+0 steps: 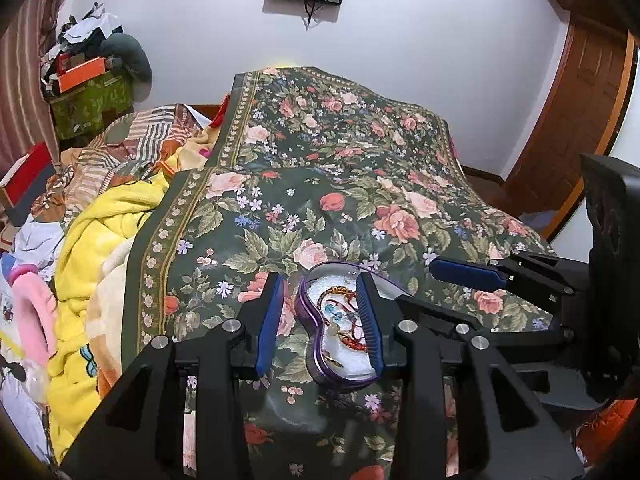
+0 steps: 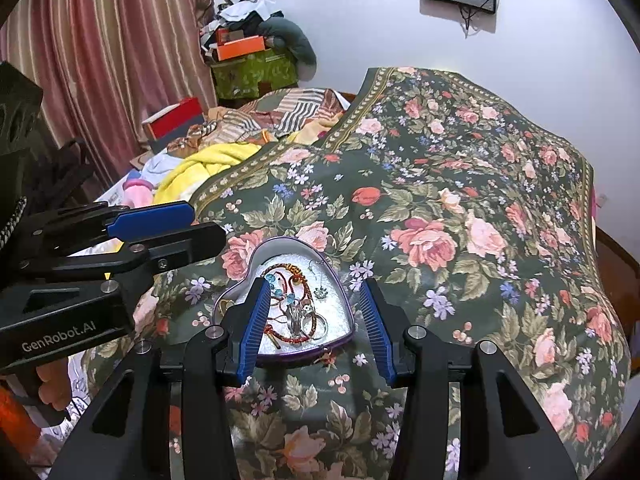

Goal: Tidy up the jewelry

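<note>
A purple heart-shaped tin (image 2: 345,314) lies open on the floral bedspread (image 2: 460,208). It holds tangled jewelry (image 2: 294,308): red cord bracelets, blue beads, silver rings and a small pendant. My right gripper (image 2: 316,328) is open, its jaws straddling the tin from above. In the left wrist view the tin (image 1: 308,316) sits between the open jaws of my left gripper (image 1: 320,320), with the jewelry (image 1: 340,316) partly hidden by the right finger. The right gripper (image 1: 480,276) shows at the right there; the left gripper (image 2: 160,224) shows at the left in the right wrist view.
A yellow blanket (image 1: 100,248) and piled clothes lie left of the bedspread. A red box (image 2: 176,118) and a green box (image 2: 252,72) with clutter stand by the striped curtain (image 2: 100,52). A wooden door (image 1: 576,112) is at the right.
</note>
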A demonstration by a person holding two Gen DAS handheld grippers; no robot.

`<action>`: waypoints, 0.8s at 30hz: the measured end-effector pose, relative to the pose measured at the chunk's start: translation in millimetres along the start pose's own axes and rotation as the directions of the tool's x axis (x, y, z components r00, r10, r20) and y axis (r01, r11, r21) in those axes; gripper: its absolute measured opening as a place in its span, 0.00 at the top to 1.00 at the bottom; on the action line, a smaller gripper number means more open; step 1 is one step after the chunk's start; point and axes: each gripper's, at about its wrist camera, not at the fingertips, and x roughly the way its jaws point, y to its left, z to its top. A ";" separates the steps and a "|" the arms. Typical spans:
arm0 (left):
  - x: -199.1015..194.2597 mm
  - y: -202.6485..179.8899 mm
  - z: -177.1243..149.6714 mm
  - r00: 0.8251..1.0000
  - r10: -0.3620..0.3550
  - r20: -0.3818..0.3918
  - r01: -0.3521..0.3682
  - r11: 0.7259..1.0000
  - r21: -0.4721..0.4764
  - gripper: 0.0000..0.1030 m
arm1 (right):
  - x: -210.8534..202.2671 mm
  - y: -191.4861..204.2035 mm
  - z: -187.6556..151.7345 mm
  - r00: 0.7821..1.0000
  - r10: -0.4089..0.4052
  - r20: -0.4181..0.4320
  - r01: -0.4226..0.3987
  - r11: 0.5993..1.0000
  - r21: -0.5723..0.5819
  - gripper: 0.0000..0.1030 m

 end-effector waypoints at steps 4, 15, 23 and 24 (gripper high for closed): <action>-14.6 -6.0 1.9 1.000 -0.002 0.022 0.002 1.000 0.011 0.65 | -20.0 -0.2 1.1 0.999 -0.008 0.036 0.007 1.000 0.008 0.58; -94.1 -35.3 7.8 0.979 0.030 0.202 -0.042 0.997 0.059 0.65 | -120.6 2.3 11.3 0.959 -0.063 0.277 0.046 0.997 0.065 0.58; -162.2 -58.0 6.6 0.928 0.029 0.372 -0.056 0.996 0.062 0.60 | -186.0 18.6 6.8 0.893 -0.102 0.438 0.067 0.993 0.094 0.58; -169.9 -60.9 5.2 0.920 0.032 0.391 -0.060 0.996 0.059 0.59 | -190.0 19.5 5.7 0.888 -0.105 0.448 0.068 0.993 0.097 0.56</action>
